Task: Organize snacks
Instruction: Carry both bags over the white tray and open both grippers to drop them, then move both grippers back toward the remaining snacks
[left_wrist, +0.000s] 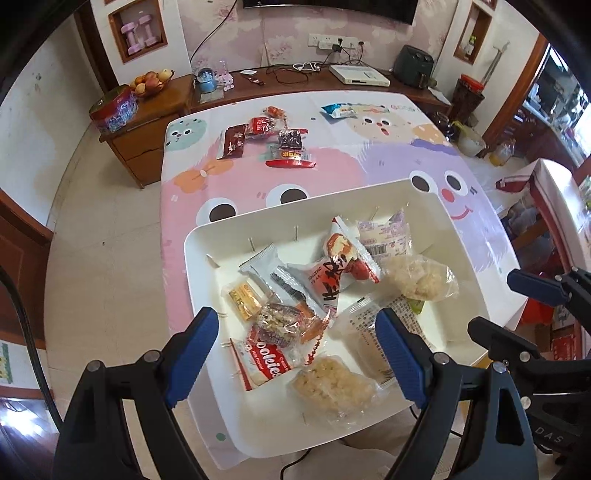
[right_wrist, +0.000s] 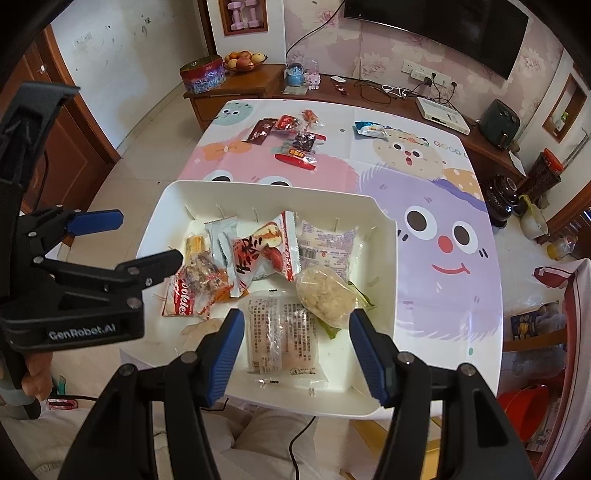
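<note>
Left gripper (left_wrist: 295, 354) and right gripper (right_wrist: 297, 354) are both hovering released, jaws spread wide and grasping nothing, above the near end of a white bin (left_wrist: 236, 417). Directly between the right gripper's fingers a flat clear-wrapped cake (right_wrist: 282, 339) is lying printed side up; just beyond its right finger a puffed-rice cake (right_wrist: 325, 299) in clear film is resting against it. Under the left gripper a cookie packet (left_wrist: 267, 363) and a second puffed-rice cake (left_wrist: 332, 384) are lying side by side, with a twist-wrapped nut bar (left_wrist: 284, 319) just ahead. Further forward in the bin a red-and-white date packet (left_wrist: 340, 266) is leaning on a grey sachet (left_wrist: 269, 266).

Handling (a judgement): all packets are looking light, soft and crinkly, the film slippery; the rice cakes are likely crumbling under a hard squeeze, so a gentle pinch on a crimped end seal is seeming safest.

Well beyond the bin, on the cartoon-printed tablecloth (left_wrist: 332, 170), a cluster of red and dark wrapped snacks (left_wrist: 288, 147) and a blue packet (left_wrist: 338, 110) are waiting unsorted, so the task is appearing partly done.
</note>
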